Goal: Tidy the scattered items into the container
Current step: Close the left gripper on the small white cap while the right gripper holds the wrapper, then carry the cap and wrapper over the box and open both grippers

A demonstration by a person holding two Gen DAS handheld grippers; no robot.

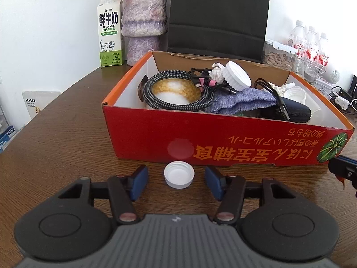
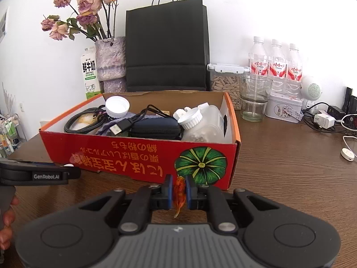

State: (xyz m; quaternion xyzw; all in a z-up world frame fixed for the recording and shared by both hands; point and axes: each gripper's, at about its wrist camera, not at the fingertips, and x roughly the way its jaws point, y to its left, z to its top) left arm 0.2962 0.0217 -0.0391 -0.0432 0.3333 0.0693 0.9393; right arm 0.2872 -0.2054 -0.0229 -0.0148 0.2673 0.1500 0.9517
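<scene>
Your left gripper [image 1: 177,179] has its fingers apart around the white cap [image 1: 179,174] on the surface just before the red box [image 1: 200,143], not touching it, while your right gripper [image 2: 179,193] is clamped on an orange scrap [image 2: 179,195] by the box's front corner

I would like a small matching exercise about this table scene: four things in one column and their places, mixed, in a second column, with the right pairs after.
Things:
1. white cap
2. orange wrapper
3. braided cable
4. milk carton

Places:
A. coiled inside the red box
B. beside the purple vase
C. on the table, between the left gripper fingers
D. pinched in the right gripper

Pairs: 1-C, 2-D, 3-A, 4-B
</scene>
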